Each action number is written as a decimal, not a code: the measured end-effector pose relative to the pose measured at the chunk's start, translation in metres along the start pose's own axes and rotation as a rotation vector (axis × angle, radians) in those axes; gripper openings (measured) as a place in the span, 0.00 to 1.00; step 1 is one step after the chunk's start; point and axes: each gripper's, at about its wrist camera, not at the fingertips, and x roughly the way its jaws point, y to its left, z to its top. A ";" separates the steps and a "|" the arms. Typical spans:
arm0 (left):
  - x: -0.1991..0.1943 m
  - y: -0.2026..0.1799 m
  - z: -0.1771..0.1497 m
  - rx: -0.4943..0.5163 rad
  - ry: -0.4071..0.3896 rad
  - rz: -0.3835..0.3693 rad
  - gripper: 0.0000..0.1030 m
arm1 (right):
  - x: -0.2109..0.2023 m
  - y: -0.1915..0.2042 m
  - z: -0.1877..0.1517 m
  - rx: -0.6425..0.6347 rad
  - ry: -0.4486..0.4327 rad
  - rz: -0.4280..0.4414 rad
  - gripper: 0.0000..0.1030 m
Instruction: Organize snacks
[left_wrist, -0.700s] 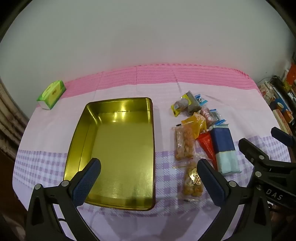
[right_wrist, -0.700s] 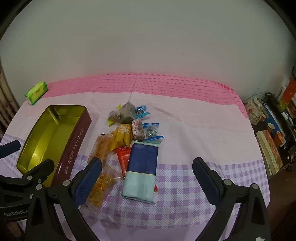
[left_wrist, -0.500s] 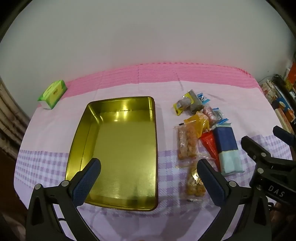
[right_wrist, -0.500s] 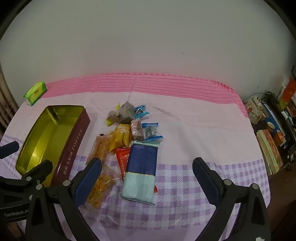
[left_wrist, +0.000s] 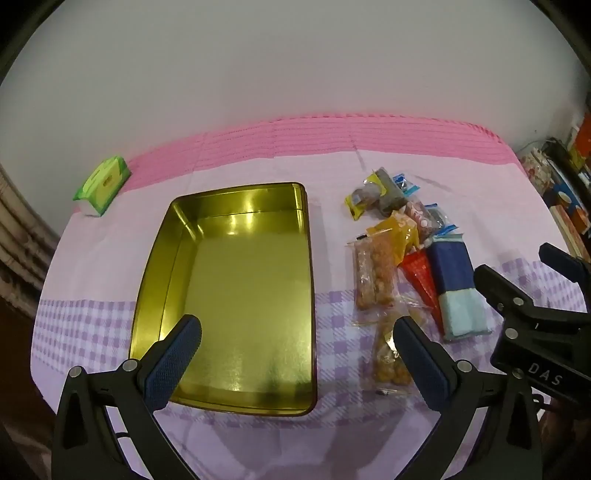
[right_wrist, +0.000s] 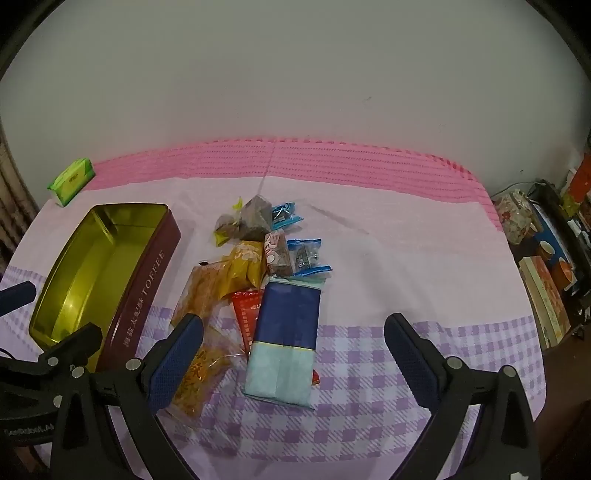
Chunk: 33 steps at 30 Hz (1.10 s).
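Right of the empty gold-lined rectangular tin (left_wrist: 236, 295), the crinkly snack packets (right_wrist: 258, 266) sat in a loose pile, light, slippery and crushable I'd guess, so grab the stiffer navy-and-pale-blue flat pack (right_wrist: 286, 339) across its width, both left gripper (left_wrist: 295, 356) and right gripper (right_wrist: 293, 356) spread wide, holding nothing

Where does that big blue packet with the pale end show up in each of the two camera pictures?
Left wrist view: the blue packet lies at the right, at the right edge of the snack pile.
Right wrist view: it lies at the centre, pale end nearest the camera.
Shared landmark: the gold tin, left of the packet in both.
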 end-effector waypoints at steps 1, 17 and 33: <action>0.000 0.000 0.000 0.002 0.000 0.001 1.00 | 0.000 0.000 0.000 -0.001 0.000 0.001 0.95; 0.007 0.001 0.001 -0.002 -0.004 0.009 1.00 | 0.005 0.002 -0.003 -0.007 0.012 0.018 0.95; 0.012 0.005 0.002 -0.015 0.012 0.040 1.00 | 0.007 0.004 -0.003 -0.012 0.023 0.018 0.95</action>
